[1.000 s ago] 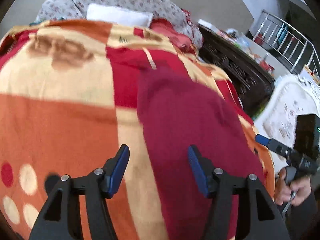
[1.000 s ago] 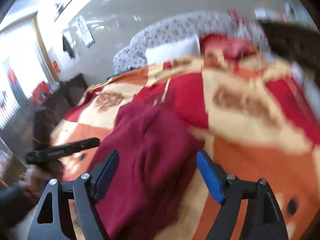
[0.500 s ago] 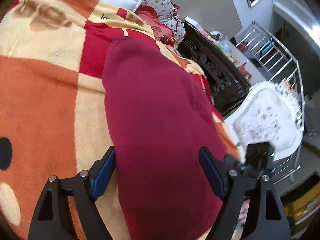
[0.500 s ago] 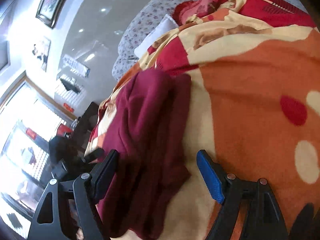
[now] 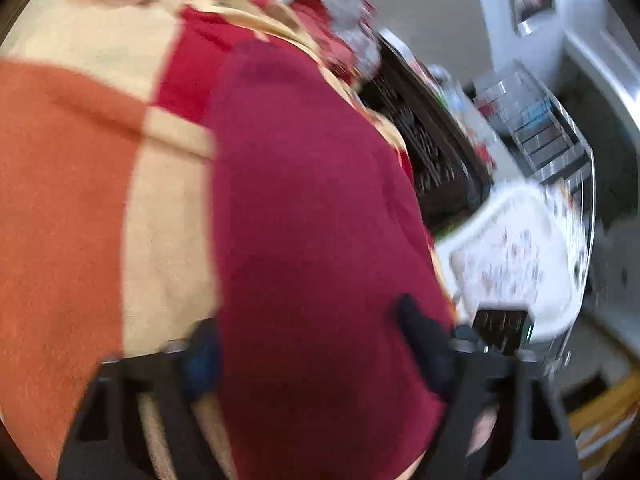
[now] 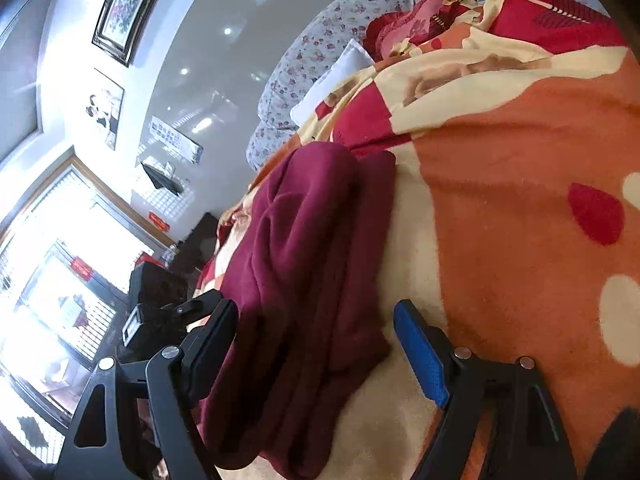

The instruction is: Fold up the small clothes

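Observation:
A dark maroon garment (image 5: 312, 208) lies folded lengthwise on the orange, cream and red blanket (image 5: 68, 200). The left wrist view is blurred. My left gripper (image 5: 312, 352) straddles the garment's near end and its jaws are closing, with the cloth filling the gap between them. In the right wrist view the same garment (image 6: 312, 280) shows thick folds. My right gripper (image 6: 316, 344) stands open over the garment's near end, its blue pad (image 6: 420, 360) on the blanket side, clear of the cloth. The other gripper's black body (image 6: 160, 320) shows at the left.
Pillows in flowered and white covers (image 6: 320, 60) lie at the head of the bed. A dark carved cabinet (image 5: 420, 128) and a white patterned seat (image 5: 512, 248) stand past the bed's edge. A metal rack (image 5: 552, 132) is farther back. Windows (image 6: 60, 260) are at the left.
Both views rolled and dropped closer to the bed. The maroon garment now fills the space between the left fingers. The right gripper stayed wide and barely moved in the last half second.

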`<state>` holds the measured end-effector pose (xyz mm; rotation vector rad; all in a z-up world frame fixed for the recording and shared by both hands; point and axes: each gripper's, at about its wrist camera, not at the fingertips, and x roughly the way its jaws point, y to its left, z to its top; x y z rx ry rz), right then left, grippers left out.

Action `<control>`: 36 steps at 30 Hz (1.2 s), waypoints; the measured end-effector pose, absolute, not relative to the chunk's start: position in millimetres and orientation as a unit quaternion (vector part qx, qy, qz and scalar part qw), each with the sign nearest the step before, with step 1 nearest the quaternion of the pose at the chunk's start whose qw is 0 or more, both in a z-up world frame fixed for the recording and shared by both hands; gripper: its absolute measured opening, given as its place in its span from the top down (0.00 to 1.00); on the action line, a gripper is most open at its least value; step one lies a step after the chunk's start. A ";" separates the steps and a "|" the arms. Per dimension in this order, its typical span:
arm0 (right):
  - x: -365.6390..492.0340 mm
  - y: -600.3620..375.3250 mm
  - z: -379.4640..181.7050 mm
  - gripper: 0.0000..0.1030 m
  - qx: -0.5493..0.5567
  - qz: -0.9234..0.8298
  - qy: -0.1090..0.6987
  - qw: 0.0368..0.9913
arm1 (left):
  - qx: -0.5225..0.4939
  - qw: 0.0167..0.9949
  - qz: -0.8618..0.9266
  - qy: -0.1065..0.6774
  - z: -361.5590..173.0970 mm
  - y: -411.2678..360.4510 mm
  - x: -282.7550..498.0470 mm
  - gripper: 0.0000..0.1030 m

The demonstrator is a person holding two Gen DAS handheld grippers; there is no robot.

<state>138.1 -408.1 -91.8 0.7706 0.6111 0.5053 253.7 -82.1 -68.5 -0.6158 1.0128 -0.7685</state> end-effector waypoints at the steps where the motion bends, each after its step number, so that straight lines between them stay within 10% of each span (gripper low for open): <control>1: 135.9 -409.4 -92.8 0.19 0.369 0.241 0.287 0.851 | -0.309 0.752 -0.349 0.466 -73.2 -74.0 255.3 0.57; 6: 131.5 -414.6 -95.2 0.19 0.385 0.247 0.273 0.847 | -0.284 0.776 -0.342 0.448 -60.4 -67.2 246.1 0.69; 24: 133.8 -412.1 -91.0 0.19 0.376 0.236 0.279 0.852 | -0.248 0.859 -0.222 0.388 -59.4 35.6 237.8 0.64; 33: 132.6 -273.9 13.3 0.19 0.014 0.263 0.279 0.924 | -0.223 0.899 -0.174 0.335 -37.3 56.0 214.7 0.51; 36: 144.0 -231.4 24.6 0.47 -0.052 0.290 0.271 0.916 | -0.222 0.907 -0.176 0.312 -28.9 62.0 201.9 0.51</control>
